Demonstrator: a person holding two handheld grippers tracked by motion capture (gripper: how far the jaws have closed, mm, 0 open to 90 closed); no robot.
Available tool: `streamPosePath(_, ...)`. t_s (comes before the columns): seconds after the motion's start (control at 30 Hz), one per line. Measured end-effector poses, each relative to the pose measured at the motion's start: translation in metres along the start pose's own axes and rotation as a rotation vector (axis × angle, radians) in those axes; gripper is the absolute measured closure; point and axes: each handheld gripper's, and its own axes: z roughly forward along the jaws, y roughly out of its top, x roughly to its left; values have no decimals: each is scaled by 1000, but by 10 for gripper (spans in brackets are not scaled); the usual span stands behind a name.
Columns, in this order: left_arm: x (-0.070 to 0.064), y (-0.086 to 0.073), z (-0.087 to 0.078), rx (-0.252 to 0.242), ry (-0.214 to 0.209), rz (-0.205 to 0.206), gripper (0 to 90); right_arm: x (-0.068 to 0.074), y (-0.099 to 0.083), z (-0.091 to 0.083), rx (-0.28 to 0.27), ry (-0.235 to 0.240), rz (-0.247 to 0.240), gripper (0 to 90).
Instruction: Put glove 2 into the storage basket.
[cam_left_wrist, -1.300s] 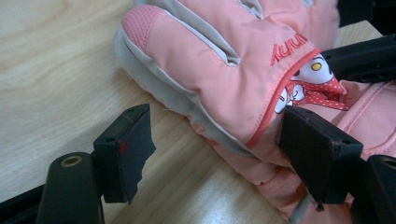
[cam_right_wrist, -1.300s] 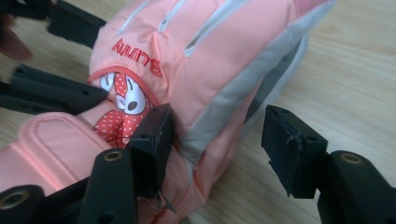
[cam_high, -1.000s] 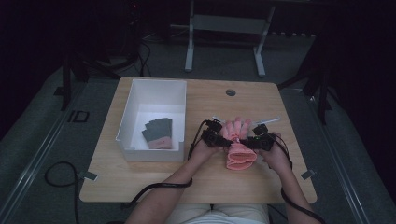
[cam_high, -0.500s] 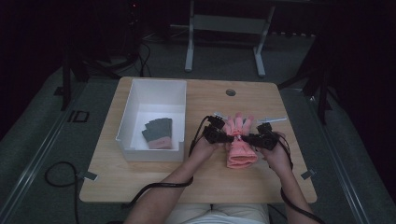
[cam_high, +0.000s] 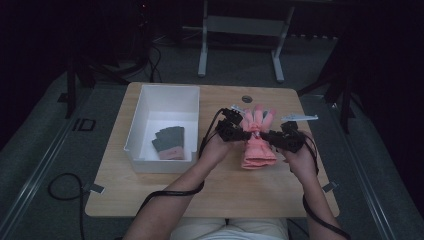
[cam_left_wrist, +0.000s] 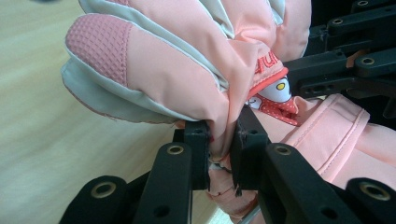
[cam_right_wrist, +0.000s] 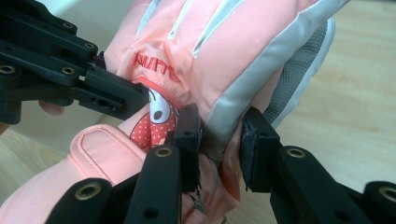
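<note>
Glove (cam_left_wrist: 187, 60): smooth pink padded cloth, matt, pale grey fabric trim, rough waffle-textured patch on one finger. Left hand-held gripper (cam_left_wrist: 219, 149): matt black plastic jaws, brass-look rivets. Worktop (cam_high: 165, 195): light wood, matt. Bin (cam_high: 145, 105): smooth white plastic.

- White bin (cam_high: 150, 107) on the table's (cam_high: 165, 192) left half, open top, just beside the table's left edge.
- Dark grey folded items (cam_high: 169, 139) fanned on the bin floor; something pinkish (cam_high: 172, 153) at their near end.
- Round grommet (cam_high: 247, 99) near the table's far edge.
- Grey metal stand (cam_high: 240, 30) on the floor beyond the table.
- Black cable (cam_high: 62, 185) looped on the floor, lower left.
</note>
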Motion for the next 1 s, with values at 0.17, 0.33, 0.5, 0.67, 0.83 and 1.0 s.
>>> streamPosePath(0.17, 0, 12, -25, -11, 20, 27, 790, 13, 21, -9, -33, 11, -23, 711)
streamPosePath(0.33, 8, 17, -47, -9, 35, 31, 793, 26, 37, -7, -45, 28, -50, 712)
streamPosePath(0.5, 17, 19, -69, -6, 58, 34, 794, 42, 52, -2, -50, 42, -76, 713)
streamPosePath(0.67, 22, 22, -90, -14, 93, 38, 792, 56, 68, 2, -64, 60, -95, 712)
streamPosePath(0.83, 32, 21, -112, -13, 113, 28, 793, 73, 83, 8, -65, 76, -121, 712)
streamPosePath(1.0, 40, 16, -133, -29, 145, 8, 793, 91, 98, 16, -62, 100, -151, 713)
